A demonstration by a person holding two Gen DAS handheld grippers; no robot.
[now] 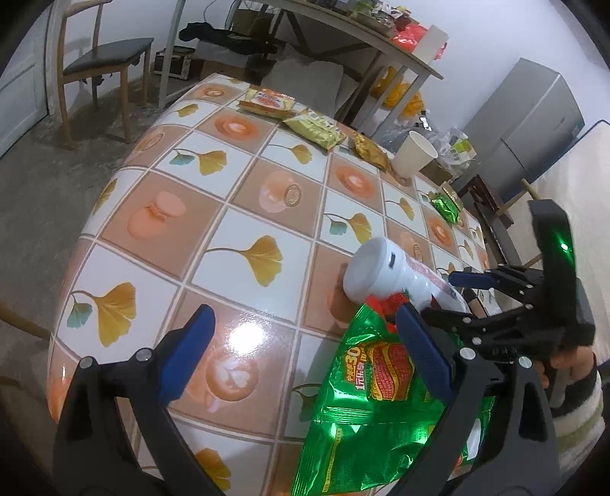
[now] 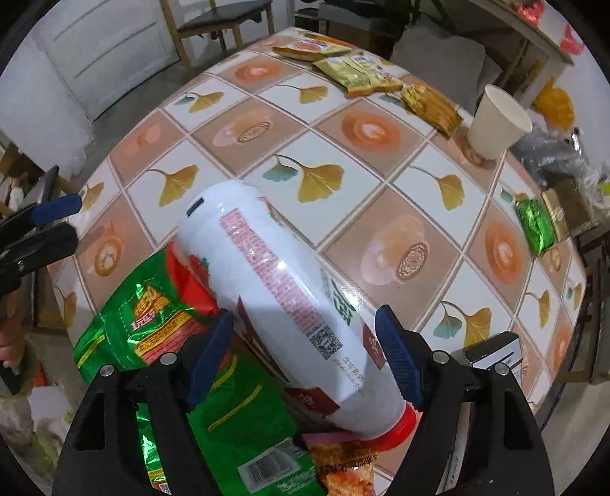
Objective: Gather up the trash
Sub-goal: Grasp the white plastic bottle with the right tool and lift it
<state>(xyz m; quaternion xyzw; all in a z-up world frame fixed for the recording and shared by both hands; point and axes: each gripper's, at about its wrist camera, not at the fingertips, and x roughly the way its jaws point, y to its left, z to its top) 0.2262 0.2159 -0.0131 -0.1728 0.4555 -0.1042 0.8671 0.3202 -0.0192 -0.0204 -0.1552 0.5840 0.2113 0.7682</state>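
Note:
A white plastic bottle (image 2: 282, 290) with a red cap lies tilted between the fingers of my right gripper (image 2: 305, 355), which is closed around its lower body. It also shows in the left wrist view (image 1: 396, 274). Under it lies a green snack bag (image 2: 160, 320), seen near my left gripper too (image 1: 366, 412). My left gripper (image 1: 305, 355) is open, its right finger (image 1: 423, 351) over the green bag. An orange snack packet (image 2: 343, 465) lies below the bottle cap.
The tiled table (image 1: 236, 213) carries yellow snack packets (image 1: 289, 114), a gold wrapper (image 2: 431, 103), a white paper cup (image 2: 495, 122) and a small green packet (image 2: 537, 225) at the far side. A chair (image 1: 103, 65) and a cluttered shelf (image 1: 385, 34) stand beyond.

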